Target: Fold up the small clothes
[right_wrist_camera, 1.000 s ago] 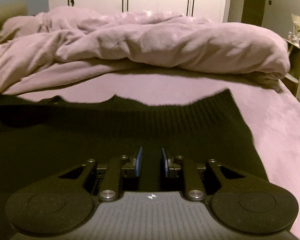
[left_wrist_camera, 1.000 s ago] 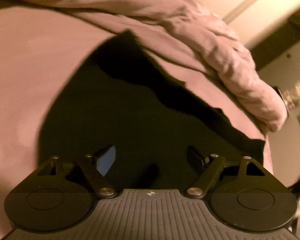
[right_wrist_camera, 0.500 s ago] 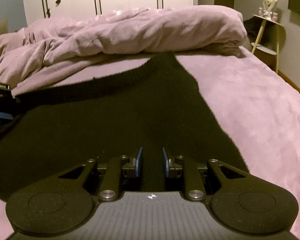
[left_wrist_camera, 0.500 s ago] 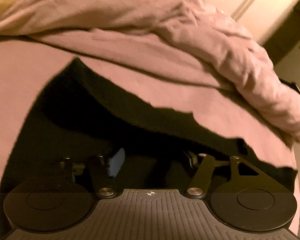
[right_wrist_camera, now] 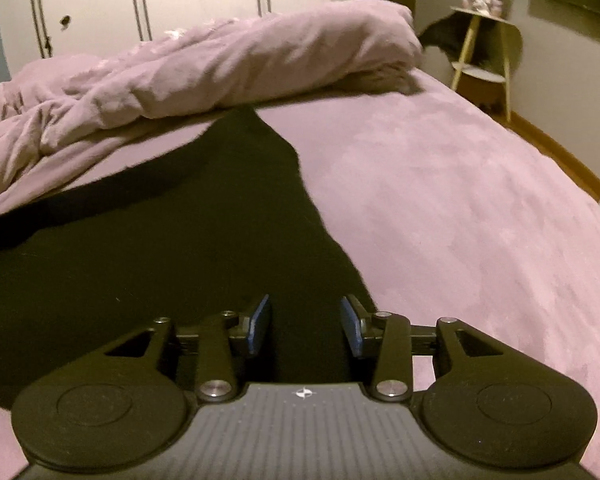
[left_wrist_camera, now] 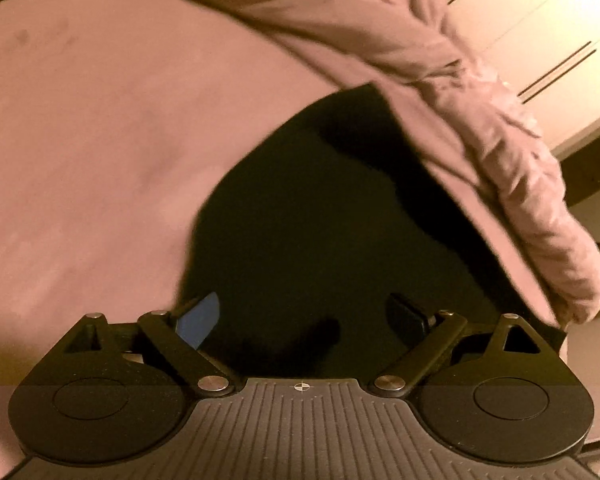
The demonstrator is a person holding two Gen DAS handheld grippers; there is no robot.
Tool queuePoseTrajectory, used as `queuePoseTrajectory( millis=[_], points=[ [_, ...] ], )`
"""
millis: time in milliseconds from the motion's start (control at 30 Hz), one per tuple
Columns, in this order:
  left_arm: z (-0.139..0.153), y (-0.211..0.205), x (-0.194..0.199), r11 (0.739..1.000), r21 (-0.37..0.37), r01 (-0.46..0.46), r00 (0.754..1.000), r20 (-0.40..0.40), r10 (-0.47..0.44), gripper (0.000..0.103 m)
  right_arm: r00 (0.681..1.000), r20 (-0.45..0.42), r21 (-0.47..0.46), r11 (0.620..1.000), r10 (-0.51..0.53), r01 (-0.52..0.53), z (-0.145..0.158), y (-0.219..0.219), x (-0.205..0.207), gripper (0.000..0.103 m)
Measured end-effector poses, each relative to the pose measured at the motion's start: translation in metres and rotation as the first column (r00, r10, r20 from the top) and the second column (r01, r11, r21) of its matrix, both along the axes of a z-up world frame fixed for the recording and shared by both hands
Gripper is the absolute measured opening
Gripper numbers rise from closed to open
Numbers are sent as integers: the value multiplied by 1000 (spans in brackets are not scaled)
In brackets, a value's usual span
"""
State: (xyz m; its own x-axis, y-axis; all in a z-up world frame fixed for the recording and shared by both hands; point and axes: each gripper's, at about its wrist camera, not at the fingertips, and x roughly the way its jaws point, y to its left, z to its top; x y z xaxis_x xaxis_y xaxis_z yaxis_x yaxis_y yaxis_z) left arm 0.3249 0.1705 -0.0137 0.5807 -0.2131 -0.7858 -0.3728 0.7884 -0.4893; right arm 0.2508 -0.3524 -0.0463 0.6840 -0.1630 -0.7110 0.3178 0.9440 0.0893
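Black garment (right_wrist_camera: 188, 248) spread flat on the bed (right_wrist_camera: 460, 208), its far corner beside the rumpled duvet (right_wrist_camera: 220, 64). Left gripper (left_wrist_camera: 306, 316) and right gripper (right_wrist_camera: 305, 324) above it, jaws just opened (nothing pinched). Side table (right_wrist_camera: 484, 40) beyond.

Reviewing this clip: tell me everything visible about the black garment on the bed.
The black garment is a dark, soft-looking piece of clothing lying flat on the pink bed cover. Its texture is too dark to read. In the right wrist view it narrows to a point near the rumpled duvet; in the left wrist view it shows a rounded outline. Both grippers hover over it, the left gripper wide open and the right gripper partly open, jaws just opened, neither pressing the cloth.
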Motion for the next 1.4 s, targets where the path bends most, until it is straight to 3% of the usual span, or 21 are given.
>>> queuePoseTrajectory(
  millis=[133,300,533,800,1167,1267,1333,1400],
  points=[
    [-13,-4,-8,1000,-19,-8,998,-61,7,95,1000,-18,19,1000,-22,22,-1,2,-10,43],
    [-23,-15,6,999,-49,5,997,-80,-9,95,998,-51,26,999,-29,30,-6,8,-19,50],
    [-30,-29,14,999,-27,39,994,-104,-42,95,993,-89,142,985,-84,96,-14,-2,-29,57],
    [-31,-33,18,998,-1,63,992,-114,-62,95,989,-93,241,961,-116,135,-22,-10,-30,58],
    [-33,-34,20,998,0,60,990,-128,-59,96,993,-68,236,965,-101,114,-14,-3,-29,58],
    [-33,-32,21,998,-9,55,990,-130,-56,96,995,-44,214,973,-85,92,-7,5,-27,53],
    [-32,-30,20,999,-19,46,990,-131,-48,94,997,-26,191,979,-71,75,-1,12,-24,40],
    [-28,-24,18,999,-27,26,991,-131,-29,91,998,-13,161,985,-64,65,5,17,-20,34]
  ],
)
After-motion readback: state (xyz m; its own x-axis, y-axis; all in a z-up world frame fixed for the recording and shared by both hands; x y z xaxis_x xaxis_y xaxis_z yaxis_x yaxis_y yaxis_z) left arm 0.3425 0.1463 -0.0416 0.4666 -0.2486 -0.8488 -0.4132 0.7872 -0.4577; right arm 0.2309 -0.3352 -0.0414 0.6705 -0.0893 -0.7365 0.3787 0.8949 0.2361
